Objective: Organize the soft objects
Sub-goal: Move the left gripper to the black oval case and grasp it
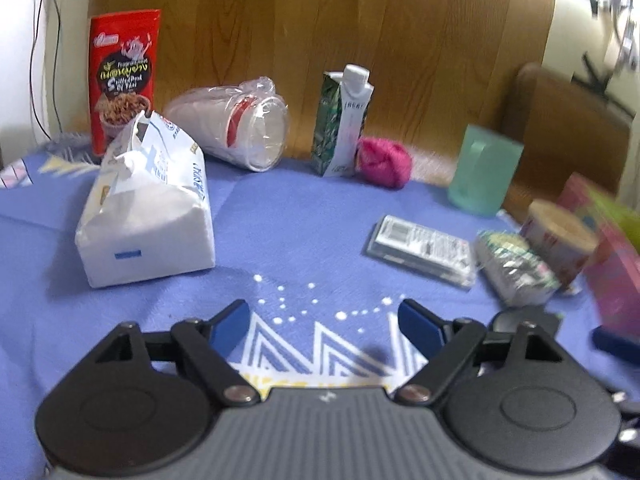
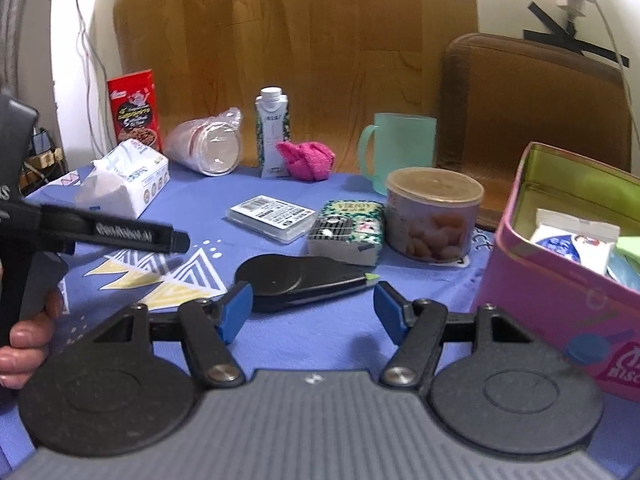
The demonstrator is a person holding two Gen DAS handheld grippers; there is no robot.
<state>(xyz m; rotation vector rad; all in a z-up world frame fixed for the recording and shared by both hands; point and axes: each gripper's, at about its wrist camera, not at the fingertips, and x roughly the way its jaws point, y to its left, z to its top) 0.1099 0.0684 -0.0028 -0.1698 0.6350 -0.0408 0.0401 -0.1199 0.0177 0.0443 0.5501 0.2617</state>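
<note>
Both claws, left and right, gape empty over creased blue cloth; fuzzy pink bundle beyond.

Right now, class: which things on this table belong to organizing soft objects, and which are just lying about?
Belong: crumpled pink cloth; white soft tissue pack; open pink tin box.

Lying about: green plastic mug; round lidded snack can; red snack box.
</note>
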